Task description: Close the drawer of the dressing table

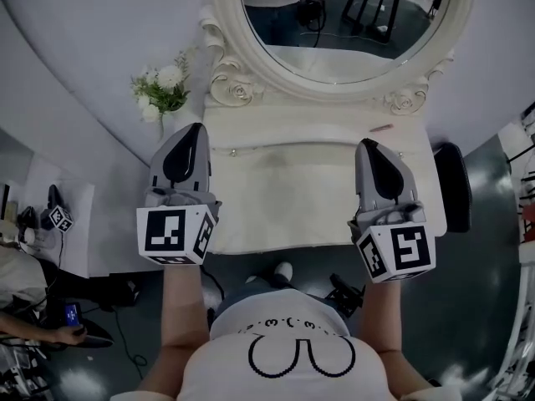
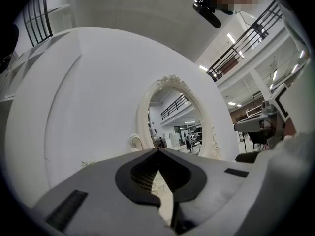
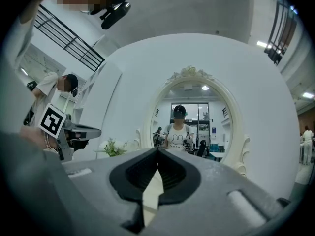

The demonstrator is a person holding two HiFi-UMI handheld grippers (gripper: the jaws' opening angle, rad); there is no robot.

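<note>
The white dressing table (image 1: 318, 199) stands against the wall under an oval mirror (image 1: 343, 23). From the head view no drawer sticks out past its front edge, and the drawer front is hidden under the top. My left gripper (image 1: 196, 129) hovers over the table's left end and my right gripper (image 1: 369, 144) over its right end. Both point level at the mirror. In the left gripper view the left gripper (image 2: 158, 149) has its jaws together with nothing between them. The right gripper (image 3: 157, 149) looks the same in its own view.
A vase of white flowers (image 1: 161, 90) stands at the table's back left corner. A pink pen (image 1: 381, 128) lies near the mirror base. A black stool (image 1: 452, 186) sits to the right. A low side table (image 1: 63, 224) and another person's arm (image 1: 33, 328) are at the left.
</note>
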